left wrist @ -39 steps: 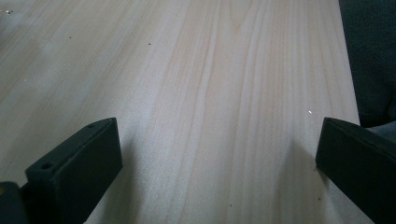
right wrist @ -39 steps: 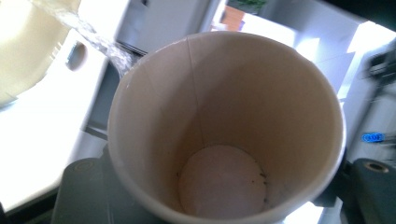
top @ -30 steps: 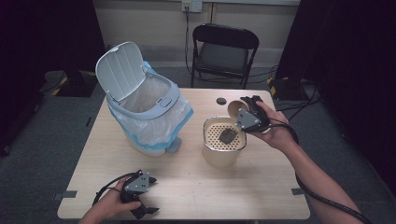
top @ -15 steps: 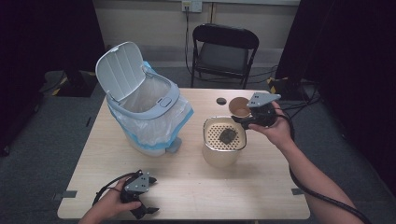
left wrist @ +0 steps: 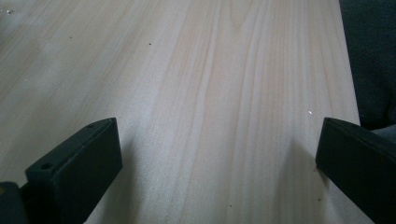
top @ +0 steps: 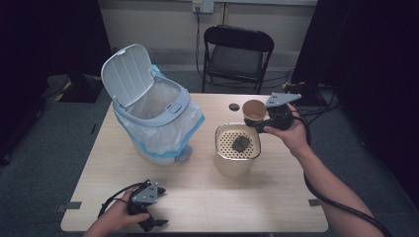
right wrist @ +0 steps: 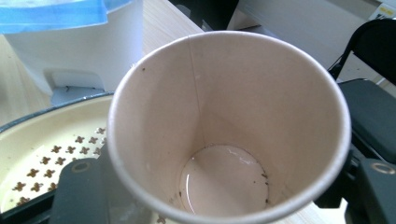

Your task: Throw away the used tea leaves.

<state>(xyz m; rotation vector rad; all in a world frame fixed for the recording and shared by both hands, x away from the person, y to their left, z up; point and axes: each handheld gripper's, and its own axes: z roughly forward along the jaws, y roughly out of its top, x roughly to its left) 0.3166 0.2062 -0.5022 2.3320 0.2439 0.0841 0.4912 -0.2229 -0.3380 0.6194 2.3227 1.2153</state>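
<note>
My right gripper (top: 261,116) is shut on a brown paper cup (top: 254,109), held just past the far right rim of a cream pot with a perforated strainer insert (top: 225,134). A dark lump (top: 240,144) lies on the strainer. In the right gripper view the paper cup (right wrist: 224,102) is tilted, its mouth facing the camera, with a little pale liquid and dark specks at its bottom; the strainer (right wrist: 42,154) lies below left. My left gripper (top: 154,223) rests on the table's near left edge, and in its own view the left gripper (left wrist: 219,158) stands open over bare wood.
A white bin (top: 158,116) with a raised lid and a blue-edged liner stands at the table's left middle. A small dark disc (top: 234,106) lies near the far edge. A black folding chair (top: 237,54) stands beyond the table. Cables trail from both grippers.
The right gripper has drawn the cup back from over the strainer, up and to the right, turning its mouth from downward toward upright. The left gripper has stayed put.
</note>
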